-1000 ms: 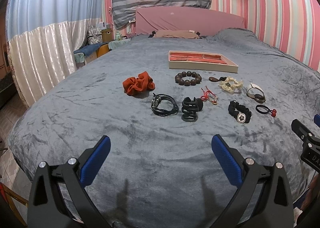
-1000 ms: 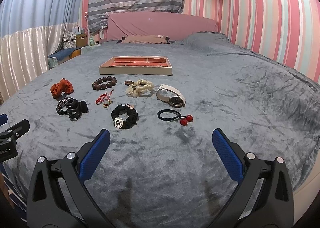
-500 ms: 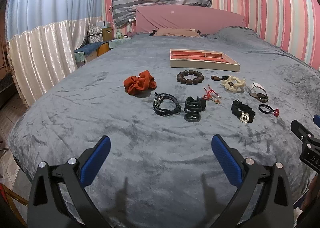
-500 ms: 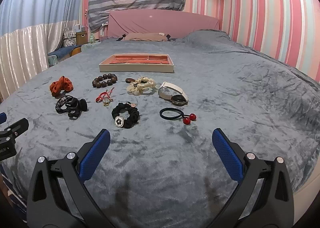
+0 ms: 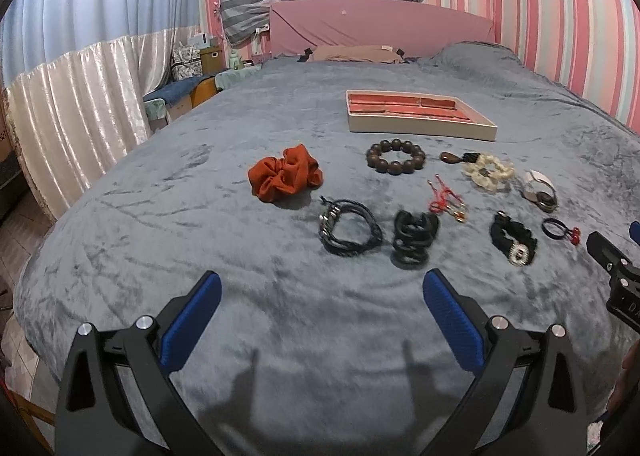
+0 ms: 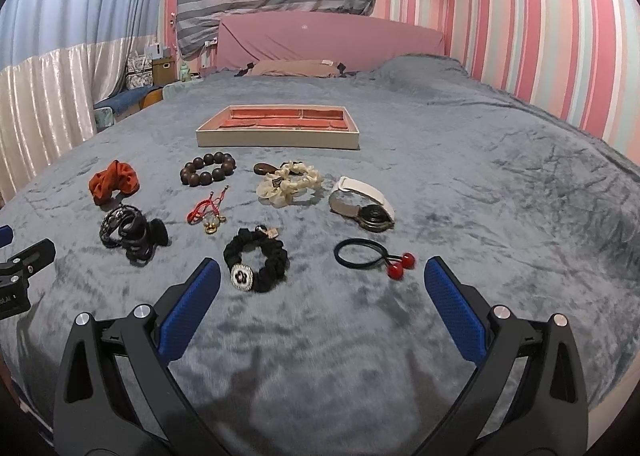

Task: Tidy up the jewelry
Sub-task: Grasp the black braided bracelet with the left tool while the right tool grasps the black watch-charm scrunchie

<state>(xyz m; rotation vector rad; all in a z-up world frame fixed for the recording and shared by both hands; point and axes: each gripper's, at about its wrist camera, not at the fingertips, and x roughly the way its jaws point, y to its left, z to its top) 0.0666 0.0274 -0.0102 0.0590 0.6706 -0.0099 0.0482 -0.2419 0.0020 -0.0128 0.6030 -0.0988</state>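
Bed (image 6: 480,192): covered by a grey plush blanket; everything lies on it.
Left gripper (image 5: 320,298): blue-padded jaws spread wide, empty, above bare blanket near the black cord bracelet (image 5: 350,232).
Right gripper (image 6: 322,288): jaws likewise wide apart, holding nothing, just short of the black scrunchie (image 6: 256,264).
Tray (image 6: 276,142): cream box with red-lined compartments, beyond the jewelry, toward the headboard.
Orange scrunchie (image 5: 284,172): farthest left.
Wooden bead bracelet (image 6: 207,169): just before the tray.
Cream scrunchie (image 6: 288,184): beside the watch (image 6: 362,202).
Hair tie with red beads (image 6: 374,258): nearest the right gripper's right jaw.
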